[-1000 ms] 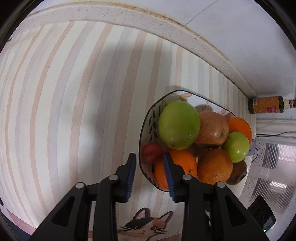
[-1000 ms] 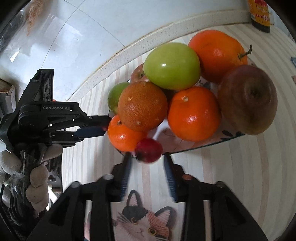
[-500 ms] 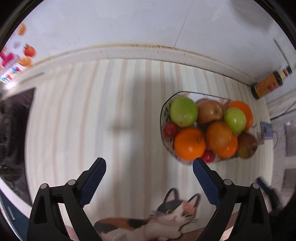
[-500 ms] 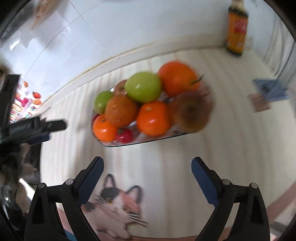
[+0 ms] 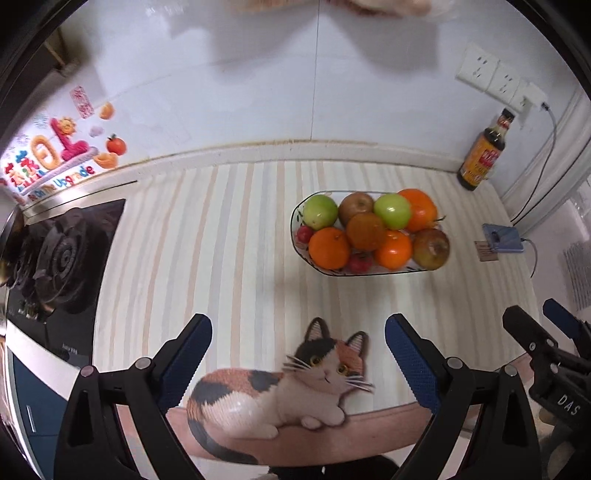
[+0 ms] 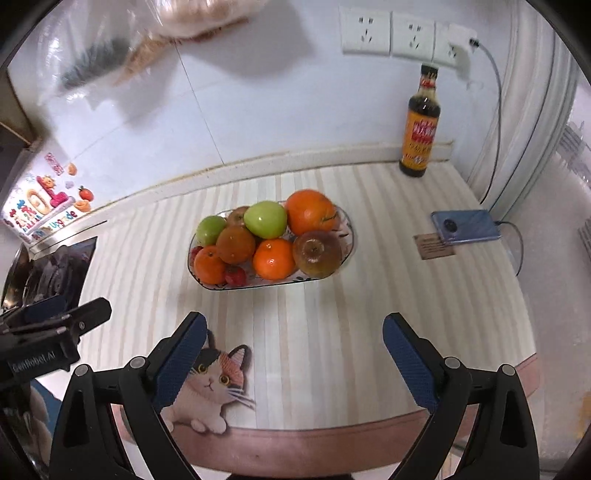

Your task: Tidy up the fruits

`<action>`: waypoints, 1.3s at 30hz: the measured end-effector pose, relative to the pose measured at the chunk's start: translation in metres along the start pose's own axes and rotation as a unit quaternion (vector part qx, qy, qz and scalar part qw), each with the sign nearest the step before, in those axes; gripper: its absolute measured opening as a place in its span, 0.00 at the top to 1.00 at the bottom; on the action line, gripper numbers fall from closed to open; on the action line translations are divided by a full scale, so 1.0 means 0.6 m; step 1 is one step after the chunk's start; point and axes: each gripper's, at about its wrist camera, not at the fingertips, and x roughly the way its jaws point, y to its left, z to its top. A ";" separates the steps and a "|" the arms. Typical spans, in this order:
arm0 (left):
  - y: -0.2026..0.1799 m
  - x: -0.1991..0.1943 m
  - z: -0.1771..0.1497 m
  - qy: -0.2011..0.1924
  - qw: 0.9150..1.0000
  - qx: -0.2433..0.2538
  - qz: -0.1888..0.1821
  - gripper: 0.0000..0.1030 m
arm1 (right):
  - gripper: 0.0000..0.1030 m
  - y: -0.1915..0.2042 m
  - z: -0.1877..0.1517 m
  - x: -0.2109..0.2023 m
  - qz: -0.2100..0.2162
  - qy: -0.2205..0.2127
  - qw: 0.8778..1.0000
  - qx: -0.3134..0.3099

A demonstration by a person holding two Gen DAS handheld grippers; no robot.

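Note:
A patterned oval plate (image 5: 369,272) (image 6: 347,236) sits on the striped mat, piled with oranges (image 5: 329,248) (image 6: 274,258), green apples (image 5: 320,212) (image 6: 266,219), a brownish apple (image 5: 430,248) (image 6: 317,254) and small red fruits (image 5: 360,263) (image 6: 235,275). My left gripper (image 5: 298,354) is open and empty, well back from the plate over the cat picture. My right gripper (image 6: 294,350) is open and empty, also back near the mat's front edge. Each gripper shows at the side of the other's view.
A dark sauce bottle (image 5: 482,156) (image 6: 420,129) stands at the back wall on the right. A blue phone (image 5: 503,238) (image 6: 466,226) on a cable lies right of the plate. A gas hob (image 5: 62,258) is at the left. Wall sockets (image 6: 391,34) sit above.
Both grippers opened wide and pulled far back from the plate. The small red fruits they were placing now lie on the plate's near rim.

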 end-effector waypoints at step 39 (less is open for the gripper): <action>-0.082 -0.359 -0.231 -0.168 0.985 -0.016 0.034 0.07 | 0.03 -0.057 -0.182 -0.421 0.047 -0.123 0.990 -0.055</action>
